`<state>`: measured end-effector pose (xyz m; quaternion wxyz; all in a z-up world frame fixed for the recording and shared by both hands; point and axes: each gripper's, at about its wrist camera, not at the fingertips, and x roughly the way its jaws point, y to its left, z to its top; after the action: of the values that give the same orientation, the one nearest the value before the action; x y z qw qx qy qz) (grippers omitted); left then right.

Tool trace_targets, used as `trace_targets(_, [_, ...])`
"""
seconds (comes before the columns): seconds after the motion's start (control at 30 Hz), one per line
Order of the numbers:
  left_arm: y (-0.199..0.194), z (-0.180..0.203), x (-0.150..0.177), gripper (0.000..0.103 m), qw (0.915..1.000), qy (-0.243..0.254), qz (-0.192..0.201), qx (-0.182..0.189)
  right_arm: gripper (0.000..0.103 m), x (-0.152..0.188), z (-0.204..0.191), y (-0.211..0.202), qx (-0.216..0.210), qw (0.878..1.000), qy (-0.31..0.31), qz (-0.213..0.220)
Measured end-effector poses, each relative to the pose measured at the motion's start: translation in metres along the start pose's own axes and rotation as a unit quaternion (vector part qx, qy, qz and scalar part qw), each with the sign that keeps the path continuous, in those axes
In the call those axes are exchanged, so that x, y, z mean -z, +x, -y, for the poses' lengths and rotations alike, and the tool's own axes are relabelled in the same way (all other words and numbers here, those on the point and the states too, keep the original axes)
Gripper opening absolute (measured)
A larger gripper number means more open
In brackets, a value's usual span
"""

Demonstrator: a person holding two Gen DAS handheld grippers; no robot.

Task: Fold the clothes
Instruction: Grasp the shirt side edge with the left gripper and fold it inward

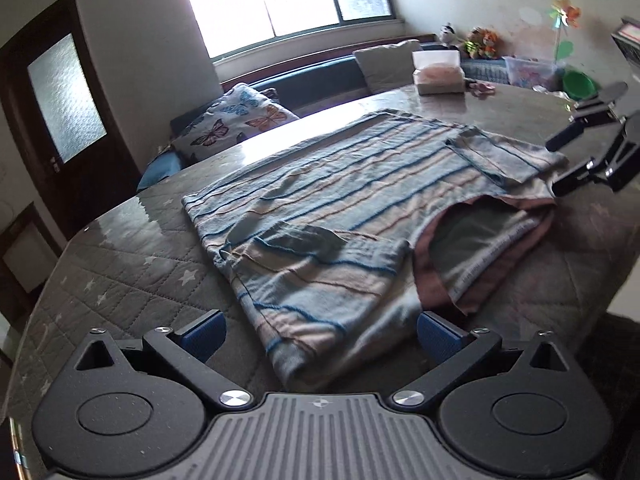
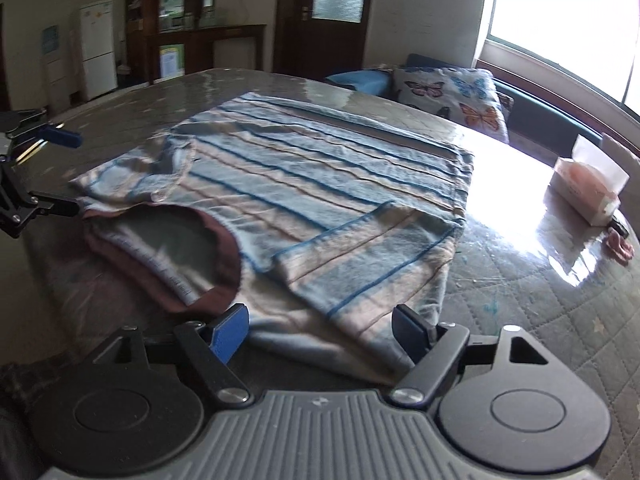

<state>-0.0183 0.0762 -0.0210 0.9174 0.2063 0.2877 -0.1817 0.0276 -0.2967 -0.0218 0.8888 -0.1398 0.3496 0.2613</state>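
Observation:
A blue, beige and white striped T-shirt (image 1: 340,184) (image 2: 320,176) lies flat on the table, with both sleeves folded in over its body. Its maroon collar (image 1: 428,276) (image 2: 224,264) faces the near edge. My left gripper (image 1: 320,336) is open wide at one shoulder, cloth lying between its blue pads without being pressed. At the other shoulder my right gripper (image 2: 320,332) is open too, straddling the folded sleeve edge. Each gripper also shows in the other's view: the right gripper (image 1: 576,152) by the collar, the left gripper (image 2: 60,170) at the far left.
The table (image 1: 120,260) (image 2: 540,300) has a grey quilted star cover under a glossy sheet. A tissue box (image 1: 438,70) (image 2: 588,184) stands at its far side, near a small pink item (image 2: 620,246). A butterfly pillow (image 1: 236,116) lies on the bench beyond.

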Motion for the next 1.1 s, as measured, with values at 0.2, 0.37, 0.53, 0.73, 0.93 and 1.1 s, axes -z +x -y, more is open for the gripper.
trace_targets(0.2, [0.004,0.016,0.005,0.102,0.9982,0.059,-0.005,0.004,0.086,0.006,-0.002,-0.001,-0.008,0.999,-0.031,-0.011])
trace_targets(0.37, [0.006,0.017,0.002,0.088,0.9960,0.083,-0.001,0.034,0.083,0.006,0.003,0.002,-0.009,0.999,-0.030,-0.010])
trace_targets(0.53, [0.016,0.005,-0.006,0.064,0.9946,0.077,-0.012,0.068,0.068,0.004,0.009,0.006,-0.006,1.000,-0.027,-0.014])
trace_targets(0.73, [0.025,-0.005,-0.012,0.050,0.9949,0.071,-0.028,0.065,0.054,0.001,0.022,0.008,-0.001,1.000,-0.028,-0.010])
trace_targets(0.93, [0.023,0.006,-0.010,0.043,0.9945,0.094,-0.025,0.038,0.034,-0.005,0.018,0.013,0.009,1.000,-0.024,-0.010])
trace_targets(1.1, [0.023,0.012,-0.009,0.043,0.9928,0.115,-0.023,0.026,0.028,-0.004,0.012,0.015,0.018,1.000,-0.021,-0.008])
